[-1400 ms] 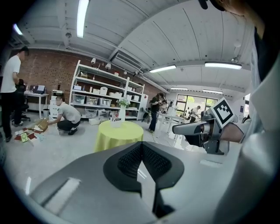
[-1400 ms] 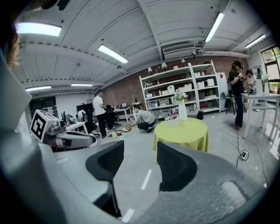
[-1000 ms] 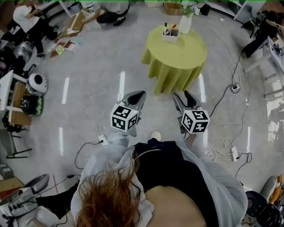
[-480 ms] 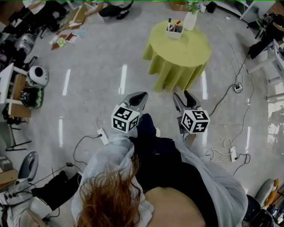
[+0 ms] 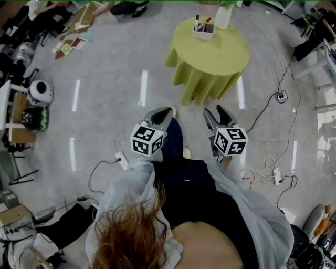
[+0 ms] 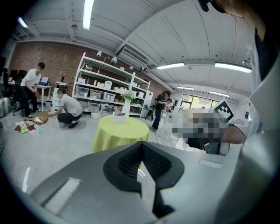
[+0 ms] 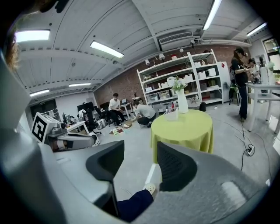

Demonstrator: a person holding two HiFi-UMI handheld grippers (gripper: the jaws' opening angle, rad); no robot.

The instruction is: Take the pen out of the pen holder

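A white pen holder [image 5: 203,30] with several pens [image 5: 197,22] stands at the far side of a round table with a yellow-green cloth [image 5: 210,55]. It also shows as the pen holder [image 7: 171,115] in the right gripper view and, small, the pen holder [image 6: 117,117] in the left gripper view. My left gripper [image 5: 167,113] is held at waist height, well short of the table, jaws shut and empty. My right gripper [image 5: 216,113] is beside it, open with nothing between its jaws.
A white vase with flowers [image 5: 223,14] stands next to the holder. Cables and power strips [image 5: 276,176] lie on the floor to the right and one power strip [image 5: 122,161] to the left. People crouch near shelves [image 6: 65,109]. The person's foot [image 5: 184,153] steps forward.
The person has walked toward the table; floor items have slid back in the head view. Both grippers keep their pose, left shut and right open.
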